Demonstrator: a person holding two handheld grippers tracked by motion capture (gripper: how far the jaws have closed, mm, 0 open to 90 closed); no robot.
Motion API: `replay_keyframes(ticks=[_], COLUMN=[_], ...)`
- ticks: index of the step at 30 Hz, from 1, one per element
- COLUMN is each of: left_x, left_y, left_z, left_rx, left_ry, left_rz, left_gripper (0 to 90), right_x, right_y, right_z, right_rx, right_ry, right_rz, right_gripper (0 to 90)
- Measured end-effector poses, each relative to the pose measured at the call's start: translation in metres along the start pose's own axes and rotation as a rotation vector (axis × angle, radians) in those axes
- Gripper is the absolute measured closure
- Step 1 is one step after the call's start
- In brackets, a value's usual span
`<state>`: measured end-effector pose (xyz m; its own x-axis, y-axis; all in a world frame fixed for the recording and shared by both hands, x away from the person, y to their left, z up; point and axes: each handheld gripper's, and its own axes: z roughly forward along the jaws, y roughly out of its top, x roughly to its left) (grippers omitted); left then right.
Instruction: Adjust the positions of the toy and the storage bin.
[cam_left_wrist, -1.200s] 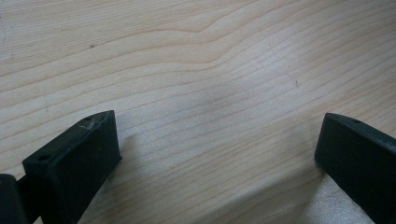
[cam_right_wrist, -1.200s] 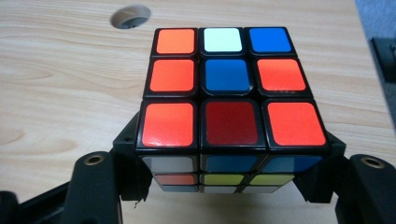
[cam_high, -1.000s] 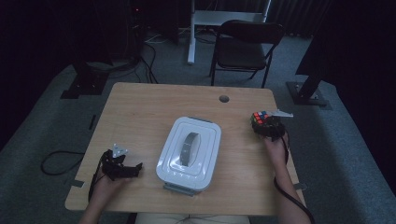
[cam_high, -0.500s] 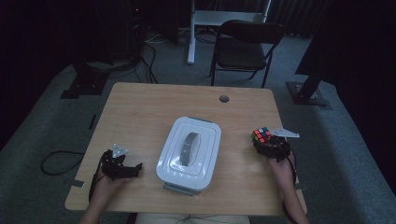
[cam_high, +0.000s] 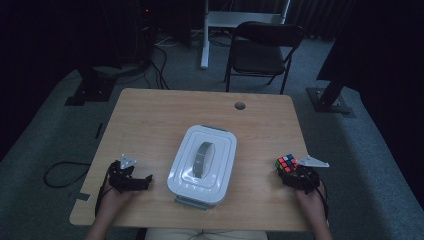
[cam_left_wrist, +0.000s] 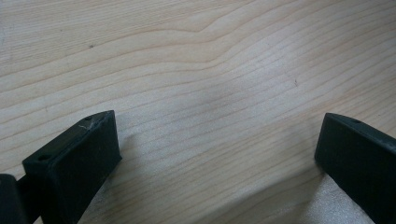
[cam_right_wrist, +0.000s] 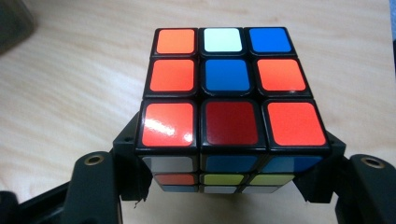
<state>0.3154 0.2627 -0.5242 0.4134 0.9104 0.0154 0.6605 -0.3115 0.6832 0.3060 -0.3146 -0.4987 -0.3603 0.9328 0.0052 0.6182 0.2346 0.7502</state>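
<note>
A scrambled puzzle cube with orange, blue, white and red stickers sits clamped between the black jaws of my right gripper. From the high view the cube and right gripper hover at the table's right side, near the front. My left gripper rests at the front left of the table, jaws spread wide with only bare wood between them. A white lidded box with a grey handle lies at the table's middle, between the two grippers.
The wooden table has a round cable hole near its far edge. Beyond it stand a black folding chair and a dark stand base on the grey floor. A cable loops off the table's left side.
My right gripper has carried the cube back along the table's right side, toward the front edge. The left gripper and the white box have stayed put.
</note>
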Motion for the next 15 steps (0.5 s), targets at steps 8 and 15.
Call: replay_keyframes(ticks=[8,15], left_x=[0.000,0.000], left_y=[0.000,0.000], left_z=[0.000,0.000], left_rx=[0.000,0.000], left_ry=[0.000,0.000], left_rz=[0.000,0.000], left_gripper=[0.5,0.5], right_x=[0.000,-0.002], right_y=[-0.020,-0.030], right_z=[0.000,-0.002], right_rx=[0.020,-0.010], right_ry=[-0.005,-0.001], right_rz=[0.027,0.037], right_gripper=[33.6,33.4])
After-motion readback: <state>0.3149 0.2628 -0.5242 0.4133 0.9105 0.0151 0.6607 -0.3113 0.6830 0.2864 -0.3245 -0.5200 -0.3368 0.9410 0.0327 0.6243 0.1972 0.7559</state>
